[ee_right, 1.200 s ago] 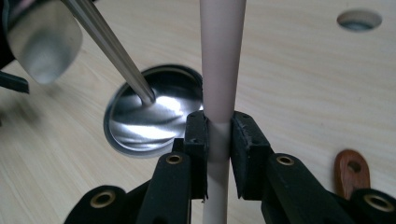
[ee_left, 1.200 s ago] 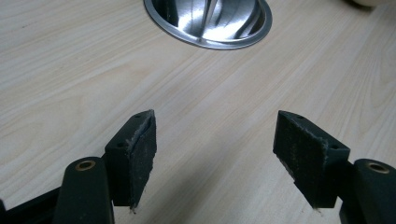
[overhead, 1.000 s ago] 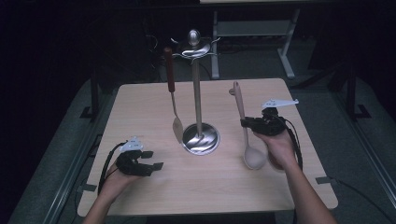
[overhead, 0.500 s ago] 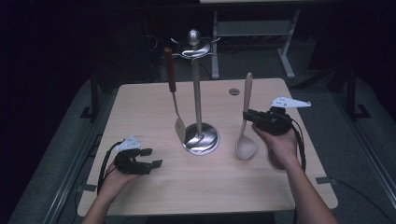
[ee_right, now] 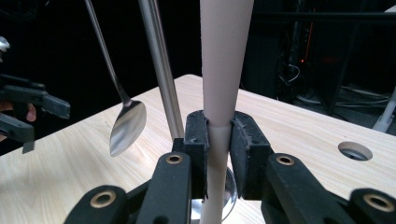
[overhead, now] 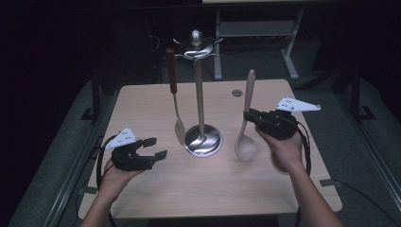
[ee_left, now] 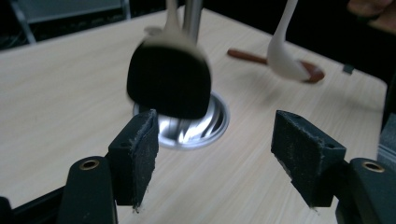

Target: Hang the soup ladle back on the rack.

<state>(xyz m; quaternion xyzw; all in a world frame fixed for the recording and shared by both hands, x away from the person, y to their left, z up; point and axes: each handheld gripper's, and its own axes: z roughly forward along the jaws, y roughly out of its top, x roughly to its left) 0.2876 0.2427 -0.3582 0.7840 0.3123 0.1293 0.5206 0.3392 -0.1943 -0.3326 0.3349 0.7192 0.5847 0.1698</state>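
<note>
The desk [overhead: 142, 104] carries a utensil stand [overhead: 201, 94] at its centre; a metal spoon [overhead: 176, 101] with a dark handle already hangs from one hook. The pale wooden spoon [overhead: 247, 123] is held upright, bowl down, right of the stand toward the right edge, clamped at mid-handle by the right gripper [overhead: 251, 117]. Hanging it remains, probably on a free hook, though the hooks are dim. The left gripper [overhead: 158, 147], jaws wide and empty, hovers near the left edge. Open desk surrounds the stand.
</note>
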